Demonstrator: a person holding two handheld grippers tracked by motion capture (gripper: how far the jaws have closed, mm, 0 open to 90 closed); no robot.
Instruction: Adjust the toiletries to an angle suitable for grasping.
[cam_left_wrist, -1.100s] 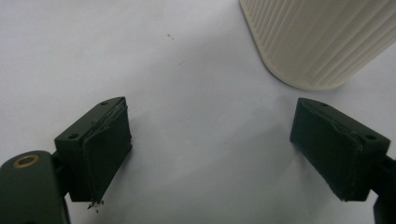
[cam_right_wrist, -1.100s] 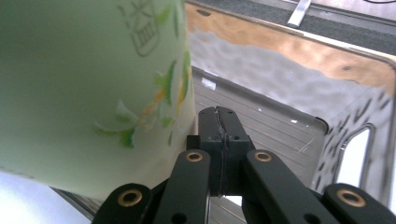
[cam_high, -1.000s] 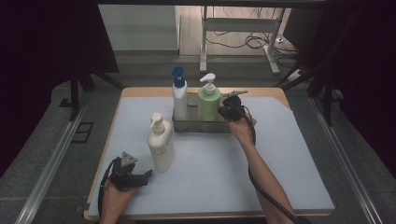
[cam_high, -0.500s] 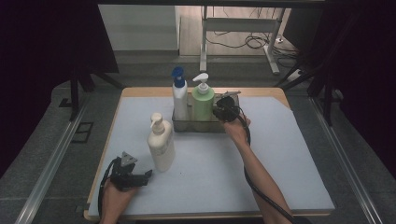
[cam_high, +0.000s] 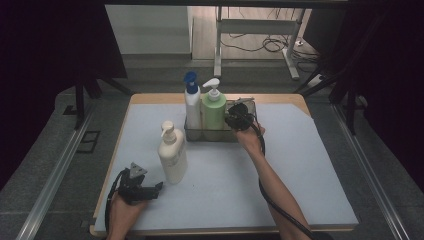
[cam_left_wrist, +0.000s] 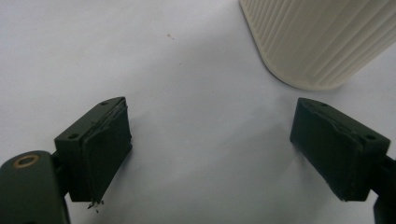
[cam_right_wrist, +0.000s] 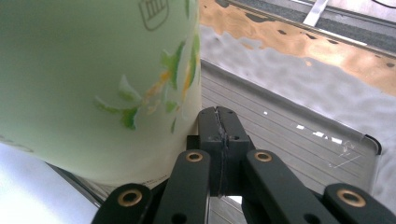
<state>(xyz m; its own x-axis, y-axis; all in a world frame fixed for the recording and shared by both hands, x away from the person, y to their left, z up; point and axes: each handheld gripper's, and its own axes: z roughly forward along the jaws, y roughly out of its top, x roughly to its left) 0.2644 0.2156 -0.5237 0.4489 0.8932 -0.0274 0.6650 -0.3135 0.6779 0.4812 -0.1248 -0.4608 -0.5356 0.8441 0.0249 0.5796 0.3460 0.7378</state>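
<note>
The green bottle (cam_high: 213, 112) is stood in the metal tray (cam_high: 246, 106), beside the blue-capped bottle (cam_high: 192, 107). The right gripper (cam_right_wrist: 218, 122), jaws pressed together empty, is set against it. The left gripper (cam_left_wrist: 210, 140) is held wide near the cream bottle (cam_high: 172, 155).

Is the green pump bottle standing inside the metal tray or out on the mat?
Inside. The green pump bottle stands upright in the metal tray, beside the blue-capped bottle.
</note>
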